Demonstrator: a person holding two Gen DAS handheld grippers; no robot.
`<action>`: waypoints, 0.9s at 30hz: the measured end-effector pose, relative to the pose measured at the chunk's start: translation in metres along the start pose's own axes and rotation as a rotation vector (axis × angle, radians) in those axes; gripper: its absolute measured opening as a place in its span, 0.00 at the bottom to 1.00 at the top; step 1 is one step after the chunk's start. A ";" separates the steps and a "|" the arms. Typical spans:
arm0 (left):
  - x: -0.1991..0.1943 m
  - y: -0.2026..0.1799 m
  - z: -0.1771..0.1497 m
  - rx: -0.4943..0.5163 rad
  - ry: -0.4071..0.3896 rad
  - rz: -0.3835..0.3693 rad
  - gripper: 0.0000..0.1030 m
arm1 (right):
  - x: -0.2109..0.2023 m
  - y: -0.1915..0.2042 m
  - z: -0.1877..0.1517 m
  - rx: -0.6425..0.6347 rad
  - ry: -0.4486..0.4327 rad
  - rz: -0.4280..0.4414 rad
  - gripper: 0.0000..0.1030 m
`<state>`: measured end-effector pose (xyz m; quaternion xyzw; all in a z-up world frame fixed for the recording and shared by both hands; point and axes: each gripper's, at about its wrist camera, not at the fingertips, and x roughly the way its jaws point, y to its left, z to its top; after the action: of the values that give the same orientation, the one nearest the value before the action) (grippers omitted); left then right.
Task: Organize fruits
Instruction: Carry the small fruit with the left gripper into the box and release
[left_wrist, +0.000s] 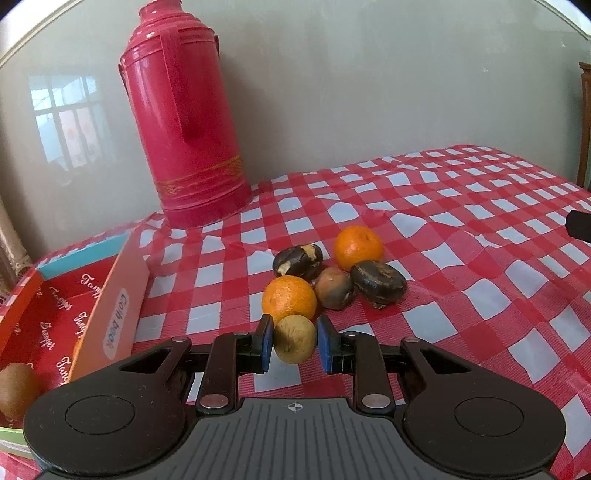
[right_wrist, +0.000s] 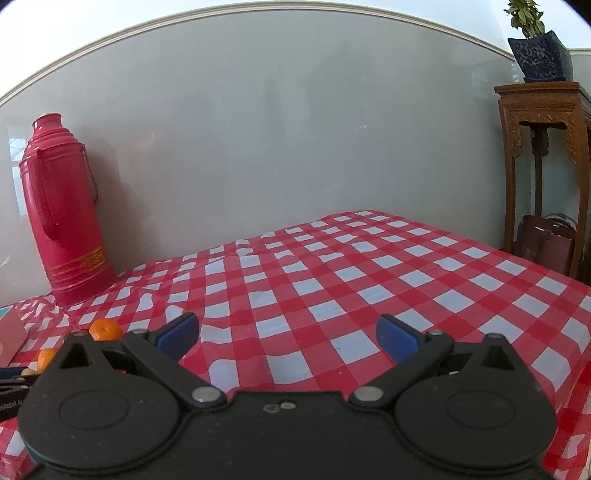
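Note:
My left gripper (left_wrist: 294, 341) is shut on a small yellowish-brown fruit (left_wrist: 294, 339), its blue pads pressing both sides low over the tablecloth. Just beyond it lies a cluster of fruit: two oranges (left_wrist: 289, 298) (left_wrist: 359, 246), two dark, blackened fruits (left_wrist: 298, 260) (left_wrist: 377, 282) and a brownish mottled one (left_wrist: 334, 292). A red box (left_wrist: 55, 332) stands at the left with a kiwi (left_wrist: 16, 387) in it. My right gripper (right_wrist: 288, 332) hangs open over bare checked cloth, nothing between its fingers. In the right wrist view the two oranges (right_wrist: 106, 329) (right_wrist: 47, 358) show at the far left.
A tall red thermos (left_wrist: 188, 122) stands against the wall at the back left. An orange "Cash book" board (left_wrist: 110, 306) leans on the box's right side. The red-and-white checked tablecloth (right_wrist: 332, 266) stretches right, and a wooden stand (right_wrist: 539, 147) with a potted plant (right_wrist: 539, 51) is beyond the table's right edge.

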<state>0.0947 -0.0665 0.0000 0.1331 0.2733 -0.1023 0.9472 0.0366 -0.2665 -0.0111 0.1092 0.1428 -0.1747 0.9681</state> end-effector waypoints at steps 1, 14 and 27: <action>-0.001 0.000 0.000 0.002 -0.002 0.004 0.25 | 0.000 0.000 0.000 -0.001 0.000 0.000 0.94; -0.019 0.009 0.000 0.007 -0.048 0.045 0.25 | 0.002 0.004 -0.001 -0.021 0.007 0.016 0.94; -0.037 0.050 0.003 -0.052 -0.108 0.197 0.25 | 0.003 0.008 -0.002 -0.039 0.015 0.032 0.94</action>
<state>0.0787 -0.0157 0.0329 0.1289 0.2101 -0.0086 0.9691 0.0417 -0.2594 -0.0127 0.0941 0.1515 -0.1554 0.9716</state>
